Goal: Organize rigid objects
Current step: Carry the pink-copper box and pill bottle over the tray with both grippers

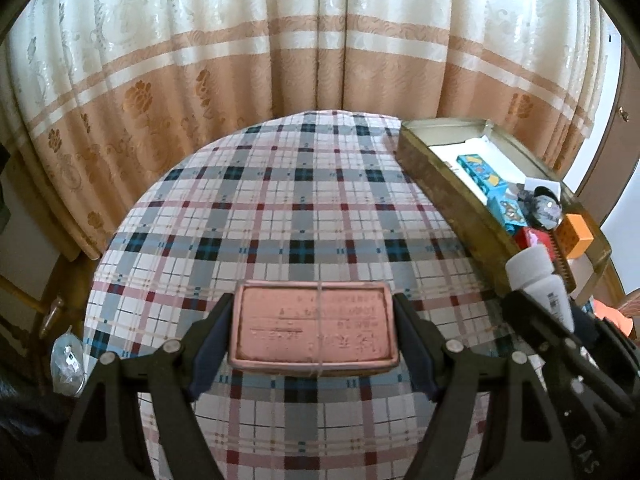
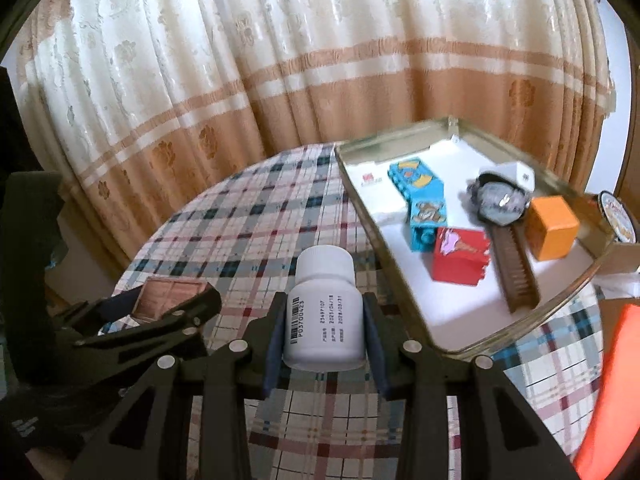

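Closest to the left wrist camera, the left gripper (image 1: 314, 334) has its fingers (image 1: 212, 344) clamped on the short ends of a flat pink tin (image 1: 314, 330), held above the checked tabletop (image 1: 280, 208); its embossed lettering is too faint to read. Alongside, the right gripper (image 2: 323, 330) grips a white pill bottle (image 2: 324, 312) by its sides, cap pointing away, its label only partly legible. Beyond, on the tabletop's right, an open metal tray (image 2: 360, 200) holds a blue box (image 2: 420, 200), a red box (image 2: 460, 254), an orange box (image 2: 550, 226), a brown comb (image 2: 516, 272), a grey furry item hard to identify (image 2: 498, 196), and white cartons. A curtain (image 1: 240, 60) hangs behind.
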A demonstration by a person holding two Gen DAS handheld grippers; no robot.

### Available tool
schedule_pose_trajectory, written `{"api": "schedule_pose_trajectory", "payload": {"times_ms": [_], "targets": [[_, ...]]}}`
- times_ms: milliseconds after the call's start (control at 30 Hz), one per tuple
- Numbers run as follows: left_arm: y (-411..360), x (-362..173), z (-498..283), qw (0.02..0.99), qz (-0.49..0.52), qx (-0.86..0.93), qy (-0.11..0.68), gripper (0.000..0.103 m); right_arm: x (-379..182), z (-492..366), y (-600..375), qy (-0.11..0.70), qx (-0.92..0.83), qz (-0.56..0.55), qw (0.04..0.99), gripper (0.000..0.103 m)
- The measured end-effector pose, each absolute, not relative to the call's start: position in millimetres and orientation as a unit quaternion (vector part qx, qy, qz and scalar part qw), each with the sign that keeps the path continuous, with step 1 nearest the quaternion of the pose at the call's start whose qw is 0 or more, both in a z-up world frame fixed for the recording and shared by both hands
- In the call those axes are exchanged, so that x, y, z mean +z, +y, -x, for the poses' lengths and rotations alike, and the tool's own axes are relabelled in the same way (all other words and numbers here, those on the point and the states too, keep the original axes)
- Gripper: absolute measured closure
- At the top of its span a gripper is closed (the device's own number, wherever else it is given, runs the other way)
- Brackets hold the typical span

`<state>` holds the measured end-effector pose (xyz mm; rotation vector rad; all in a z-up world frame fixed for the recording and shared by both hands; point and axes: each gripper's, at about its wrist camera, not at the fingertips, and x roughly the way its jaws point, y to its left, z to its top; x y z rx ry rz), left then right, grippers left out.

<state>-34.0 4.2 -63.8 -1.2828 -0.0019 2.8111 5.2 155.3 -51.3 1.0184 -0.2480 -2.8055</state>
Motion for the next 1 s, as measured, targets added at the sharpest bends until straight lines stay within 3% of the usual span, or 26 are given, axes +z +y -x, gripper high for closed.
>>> {"api": "schedule_pose_trajectory", "payload": {"times_ms": [1000], "targets": [[98, -12, 43, 0.107, 0.366, 0.924, 0.037, 0.026, -7, -19, 237, -0.112, -0.958, -0.265, -0.013, 0.064]]}}
